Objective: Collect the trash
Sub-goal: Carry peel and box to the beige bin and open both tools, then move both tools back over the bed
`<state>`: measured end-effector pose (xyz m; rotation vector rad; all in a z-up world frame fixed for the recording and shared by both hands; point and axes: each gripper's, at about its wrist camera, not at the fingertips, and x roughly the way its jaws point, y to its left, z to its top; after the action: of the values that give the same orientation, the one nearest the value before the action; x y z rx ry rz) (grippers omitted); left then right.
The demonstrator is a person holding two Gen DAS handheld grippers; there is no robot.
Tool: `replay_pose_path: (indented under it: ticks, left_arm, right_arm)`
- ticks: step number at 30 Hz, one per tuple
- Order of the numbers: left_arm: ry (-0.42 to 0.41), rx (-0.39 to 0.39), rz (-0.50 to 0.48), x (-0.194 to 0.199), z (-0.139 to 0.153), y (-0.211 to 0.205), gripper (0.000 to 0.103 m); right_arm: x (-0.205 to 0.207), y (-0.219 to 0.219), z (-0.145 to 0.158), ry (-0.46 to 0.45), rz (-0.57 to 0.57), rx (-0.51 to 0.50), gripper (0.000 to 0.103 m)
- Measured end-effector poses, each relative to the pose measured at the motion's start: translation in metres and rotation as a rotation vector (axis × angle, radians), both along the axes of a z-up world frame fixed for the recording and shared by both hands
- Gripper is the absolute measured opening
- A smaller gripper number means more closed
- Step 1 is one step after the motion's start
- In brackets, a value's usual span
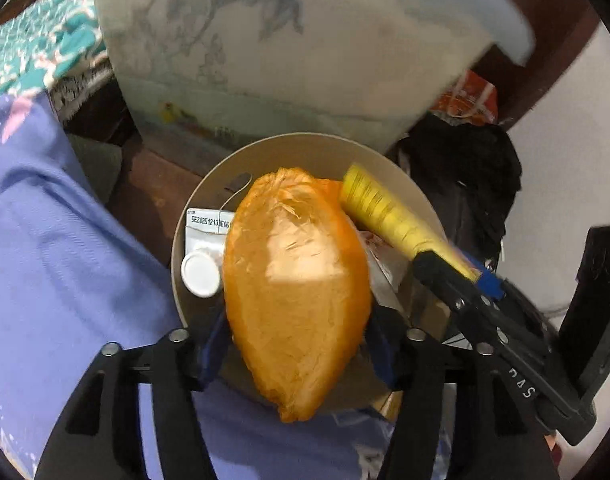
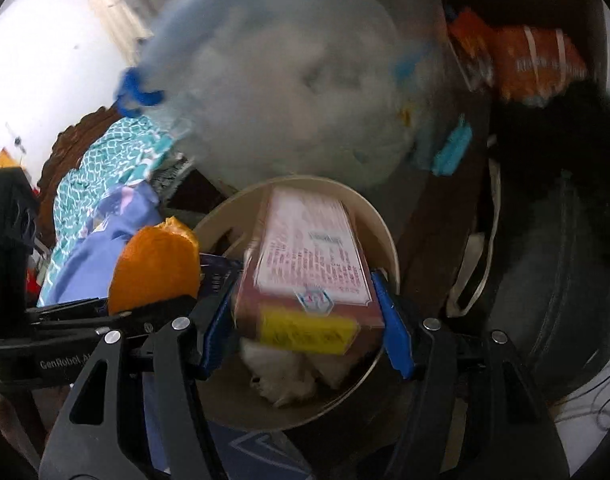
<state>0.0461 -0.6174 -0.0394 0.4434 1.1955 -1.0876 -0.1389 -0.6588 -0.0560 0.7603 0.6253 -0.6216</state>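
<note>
Left gripper, fingers clamped on an orange bag, holds it over the round beige bin. Right gripper, fingers clamped on a red-and-yellow carton, holds it over the same bin, entering the left view at 4 o'clock. A white-capped container lies inside the bin at 9 o'clock.

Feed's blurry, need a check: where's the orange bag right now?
The orange bag sits between the left gripper jaws, over the round bin, with the yellow-ended box on its right.

Orange wrapper and red carton above tan bin
</note>
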Motion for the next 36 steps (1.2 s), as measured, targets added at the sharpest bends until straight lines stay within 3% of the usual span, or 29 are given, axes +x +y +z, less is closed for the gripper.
replay_pose_path:
  ticks: [3,14,22,26,36]
  left_arm:
    - [0.058,-0.009,0.019,0.007,-0.003,0.001,0.071]
    - [-0.042,-0.141,0.02,-0.009,0.052,0.085,0.076]
    - [-0.16,-0.097,0.06,-0.031,0.053,0.165,0.076]
    - [-0.208,-0.089,0.092,-0.037,0.054,0.211,0.085]
    - [-0.296,-0.084,0.182,-0.043,0.063,0.298,0.089]
  right_arm:
    - [-0.004,-0.005,-0.008,-0.016,0.014,0.034,0.075]
    - [-0.037,0.046,0.018,-0.112,-0.048,-0.037,0.077]
    - [-0.046,0.121,0.019,-0.129,-0.034,-0.011,0.083]
    - [-0.05,0.155,0.015,-0.13,-0.041,0.017,0.088]
    - [-0.052,0.212,0.023,-0.087,-0.052,0.012,0.094]
